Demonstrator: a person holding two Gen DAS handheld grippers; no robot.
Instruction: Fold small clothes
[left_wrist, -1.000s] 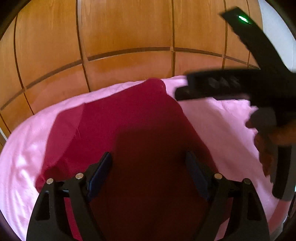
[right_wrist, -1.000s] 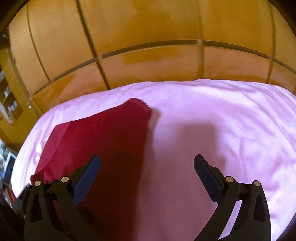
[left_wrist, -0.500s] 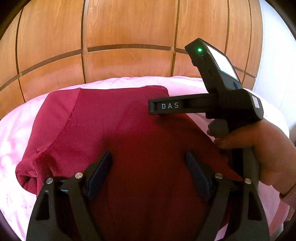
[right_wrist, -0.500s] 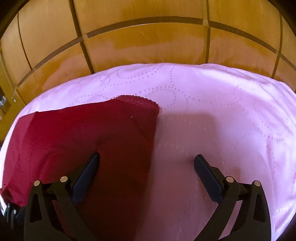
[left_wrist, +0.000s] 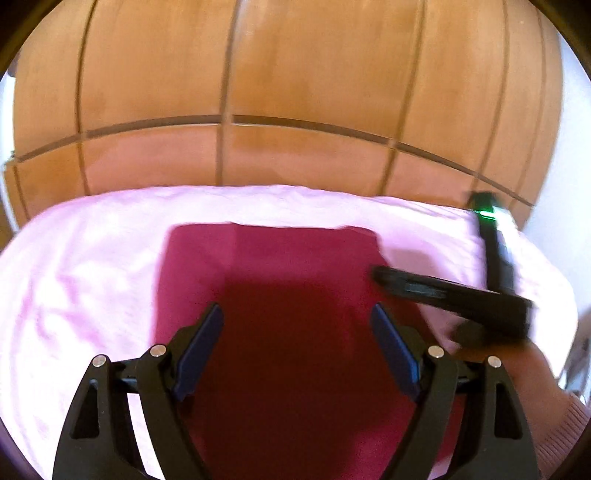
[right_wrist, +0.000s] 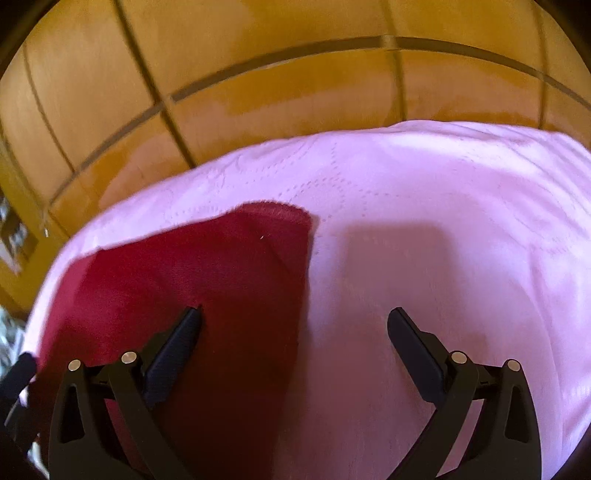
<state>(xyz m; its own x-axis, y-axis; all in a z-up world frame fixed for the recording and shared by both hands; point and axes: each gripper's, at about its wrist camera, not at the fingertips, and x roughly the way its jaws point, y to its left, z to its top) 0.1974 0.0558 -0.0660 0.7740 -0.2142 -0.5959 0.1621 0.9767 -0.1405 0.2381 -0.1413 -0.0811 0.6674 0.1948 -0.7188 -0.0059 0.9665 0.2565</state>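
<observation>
While both jaws gape wide & empty: 1 red garment (left_wrist: 280, 295) flat on pink bed cover (left_wrist: 85, 280). L gripper (left_wrist: 297, 328) over garment; R gripper (right_wrist: 293, 328) at its right edge. 2 grippers total, wood panel wall (left_wrist: 295, 81) behind.

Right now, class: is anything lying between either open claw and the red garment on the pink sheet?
Nothing visible does. The left claw hangs open directly over the garment, and the right claw is open across its right edge. Only the bare sheet lies around it.
</observation>
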